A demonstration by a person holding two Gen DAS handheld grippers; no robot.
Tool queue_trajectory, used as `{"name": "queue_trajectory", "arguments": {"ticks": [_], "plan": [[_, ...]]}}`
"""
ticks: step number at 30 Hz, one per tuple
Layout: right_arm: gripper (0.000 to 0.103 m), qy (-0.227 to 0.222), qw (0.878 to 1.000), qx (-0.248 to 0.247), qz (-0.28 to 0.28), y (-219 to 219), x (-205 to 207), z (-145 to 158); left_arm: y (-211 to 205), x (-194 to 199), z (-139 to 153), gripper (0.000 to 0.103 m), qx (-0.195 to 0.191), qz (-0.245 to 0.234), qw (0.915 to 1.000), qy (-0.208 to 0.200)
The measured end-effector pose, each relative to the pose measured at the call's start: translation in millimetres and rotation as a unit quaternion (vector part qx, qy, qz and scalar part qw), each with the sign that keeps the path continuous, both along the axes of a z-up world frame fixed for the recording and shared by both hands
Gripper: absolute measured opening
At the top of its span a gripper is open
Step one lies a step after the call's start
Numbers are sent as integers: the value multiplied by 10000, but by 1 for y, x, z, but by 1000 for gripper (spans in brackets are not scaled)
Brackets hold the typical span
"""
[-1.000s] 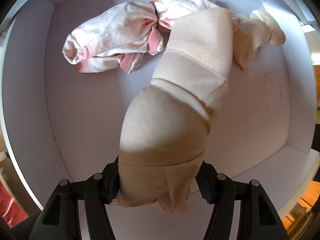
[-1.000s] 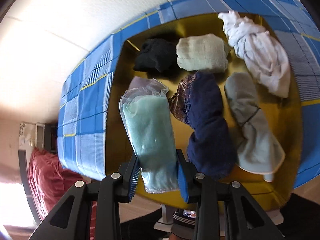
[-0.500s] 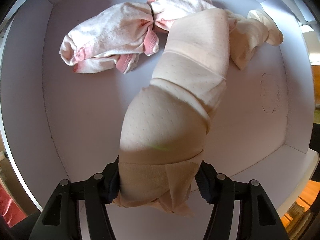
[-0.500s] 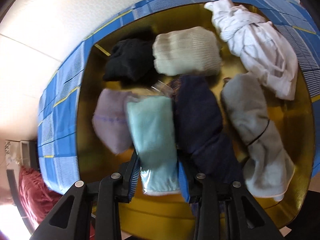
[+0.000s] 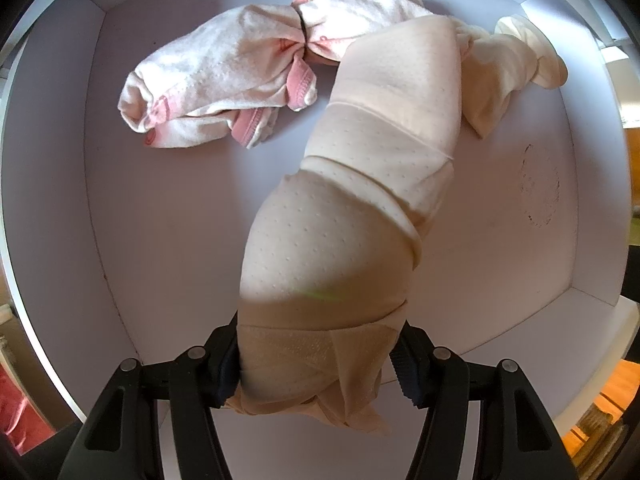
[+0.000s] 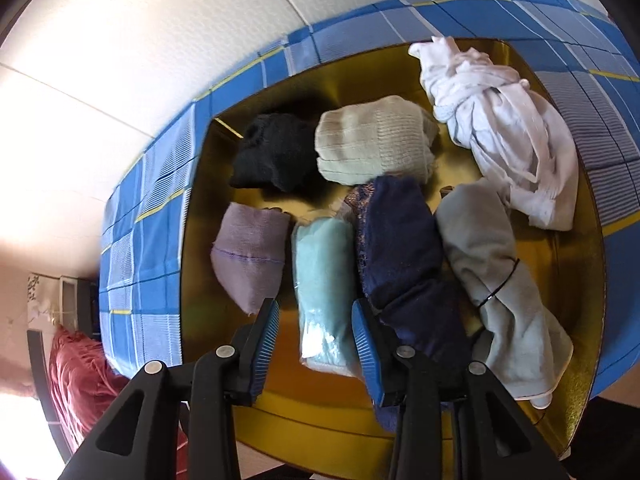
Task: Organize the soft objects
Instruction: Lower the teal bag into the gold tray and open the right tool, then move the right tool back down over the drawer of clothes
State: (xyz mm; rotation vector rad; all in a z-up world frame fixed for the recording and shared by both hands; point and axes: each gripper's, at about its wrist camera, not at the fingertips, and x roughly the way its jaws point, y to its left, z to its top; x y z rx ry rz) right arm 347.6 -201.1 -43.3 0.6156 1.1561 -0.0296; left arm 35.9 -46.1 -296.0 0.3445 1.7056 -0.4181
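My left gripper is shut on a rolled beige garment and hangs straight over a white box. On the box floor lie a pink-trimmed white roll and a cream piece. In the right wrist view, my right gripper is opening above a blue plaid box with a gold inside. A mint roll in clear wrap lies on the box floor between the blue pads; the left pad stands clear of it.
The gold box also holds a black bundle, a pale green roll, a lilac piece, a navy roll, a grey roll and a knotted white cloth. Red fabric lies at lower left.
The right gripper brought the mint roll down into the gold box between the lilac and navy pieces, and its jaws have parted from it. The left gripper and its beige roll stayed still.
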Motion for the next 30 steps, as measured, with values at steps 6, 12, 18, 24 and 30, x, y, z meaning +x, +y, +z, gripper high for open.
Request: {"name": "queue_trajectory", "arguments": {"ticks": [6,12,18,24,30], "plan": [[38,-86,9976,-433,524,12,-13,11,-1,-1,0,63,5,7,10000,8],[38,-385,9896,-961,999,17,-42,25,-1,-2,-1,63,10,3,10000,0],[38,-792,9727,-1550,1535,14,-96,41,-2,-5,-3,63,40,-18,10000,-25],[38,-827,9611,-1978,1744,4,-155,32,-1,-8,-4,63,100,-55,9999,-78],[38,-821,9625,-1861,1794,-7,-200,-1,5,-12,-6,63,174,-82,9997,-121]]}}
